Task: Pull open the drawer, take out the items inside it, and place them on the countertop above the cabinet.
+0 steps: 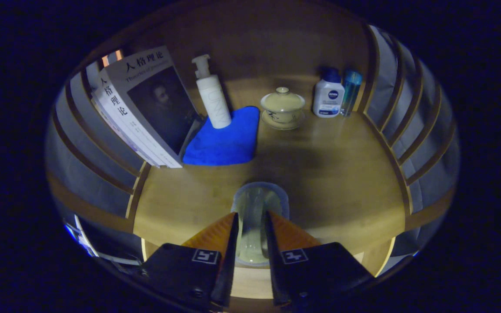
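**Ana:** Gripper view first, nearest things. What sits between the fingers?

**Ben:** A clear glass cup, smooth and see-through, with a rounded rim. It stands on the wooden countertop, and its rim reaches just ahead of the fingertips.

**Ana:** Is the gripper clamped on it?

**Ben:** The two fingers stand narrowly apart with the cup in the gap. They hug its sides closely, but whether both press on the glass I cannot tell.

**Ana:** How is the gripper posed?

**Ben:** It looks down at a slant over the near edge of the countertop, fingers pointing toward the back wall.

**Ana:** And the surface itself?

**Ben:** Warm, matte wood with a faint grain, bare just beyond the cup. Slatted wood-framed side panels rise on both sides.

**Ana:** Farther out?

**Ben:** Beyond the fingers and to the left lies a soft blue cloth, folded flat. A white pump bottle stands on its far corner. Left of that, a thick paperback book leans tilted against the side panel.

**Ana:** Straight ahead?

**Ben:** A pale glazed lidded teacup on its saucer, round with a small knob. To the right, at the back corner, a white lotion bottle with a dark cap stands touching a slim blue translucent bottle.
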The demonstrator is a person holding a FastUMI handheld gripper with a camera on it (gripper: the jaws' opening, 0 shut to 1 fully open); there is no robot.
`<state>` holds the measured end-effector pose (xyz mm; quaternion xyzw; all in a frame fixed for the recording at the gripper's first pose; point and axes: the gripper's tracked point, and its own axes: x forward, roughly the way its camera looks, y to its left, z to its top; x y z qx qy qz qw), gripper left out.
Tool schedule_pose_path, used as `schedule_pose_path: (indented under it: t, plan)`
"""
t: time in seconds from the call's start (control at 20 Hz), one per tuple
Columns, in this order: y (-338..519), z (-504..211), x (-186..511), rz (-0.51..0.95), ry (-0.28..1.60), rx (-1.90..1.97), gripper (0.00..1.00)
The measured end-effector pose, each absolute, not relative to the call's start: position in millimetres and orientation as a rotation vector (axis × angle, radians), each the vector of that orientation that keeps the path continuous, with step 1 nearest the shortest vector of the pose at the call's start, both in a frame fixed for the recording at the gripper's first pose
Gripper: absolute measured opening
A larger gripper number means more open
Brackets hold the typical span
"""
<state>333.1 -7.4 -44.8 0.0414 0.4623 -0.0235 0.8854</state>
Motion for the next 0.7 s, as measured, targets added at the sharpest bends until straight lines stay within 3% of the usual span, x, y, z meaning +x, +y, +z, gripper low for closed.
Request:
schedule_pose_path:
  t: [0.15, 0.45, 0.7]
  plan:
    - [-2, -40, 318, -0.025, 0.945, 0.055, 0.53]
    - [17, -20, 283, 0.068, 0.831, -0.060, 0.67]
    - [39, 4, 230, 0.146, 0.702, -0.121, 0.66]
